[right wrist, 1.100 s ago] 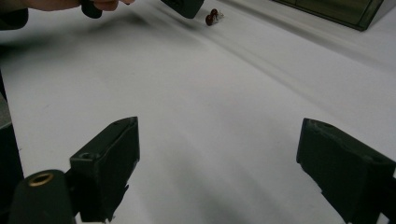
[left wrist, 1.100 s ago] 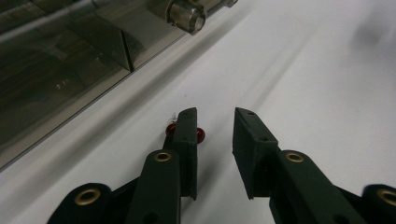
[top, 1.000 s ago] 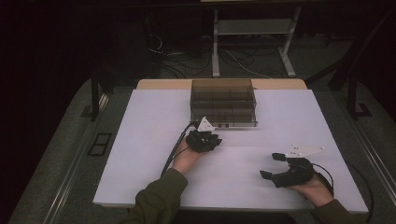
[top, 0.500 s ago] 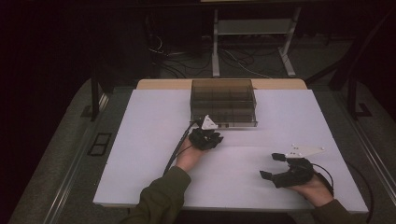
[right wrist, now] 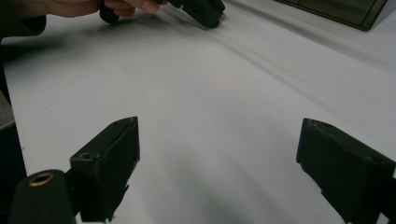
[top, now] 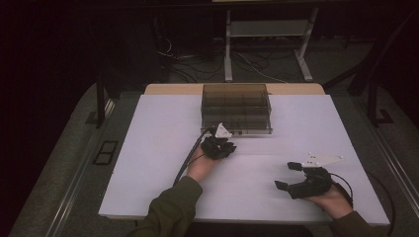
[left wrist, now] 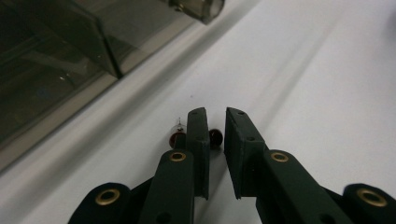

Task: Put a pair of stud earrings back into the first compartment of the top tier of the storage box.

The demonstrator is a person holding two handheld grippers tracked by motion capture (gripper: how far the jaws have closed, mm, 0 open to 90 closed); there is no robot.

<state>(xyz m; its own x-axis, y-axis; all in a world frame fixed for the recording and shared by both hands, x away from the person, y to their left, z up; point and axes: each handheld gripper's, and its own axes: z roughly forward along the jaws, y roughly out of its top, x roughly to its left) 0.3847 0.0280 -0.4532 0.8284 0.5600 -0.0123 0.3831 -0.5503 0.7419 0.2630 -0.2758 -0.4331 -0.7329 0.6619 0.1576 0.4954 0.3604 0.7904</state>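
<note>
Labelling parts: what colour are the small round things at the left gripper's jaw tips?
Dark red, glossy small round things; the left gripper view shows them best.

right gripper (right wrist: 219,158) has its jaws spread wide over the white table (right wrist: 210,93); other hand (right wrist: 79,5) holds the left gripper (right wrist: 203,10) up top, smoky box (right wrist: 341,11) corner far right

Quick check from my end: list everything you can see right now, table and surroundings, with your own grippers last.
White table top: one, centre.
Smoky transparent plastic box: one, far middle of the table.
Small dark red round parts: two, on the table at the left gripper's jaw tips, one partly hidden behind a jaw.
Grey metal stand: one, on the floor beyond the table.
Black cables: several, on that floor.
Left gripper: black, jaws slightly apart, near the box.
Right gripper: black, jaws wide open, near right.
</note>
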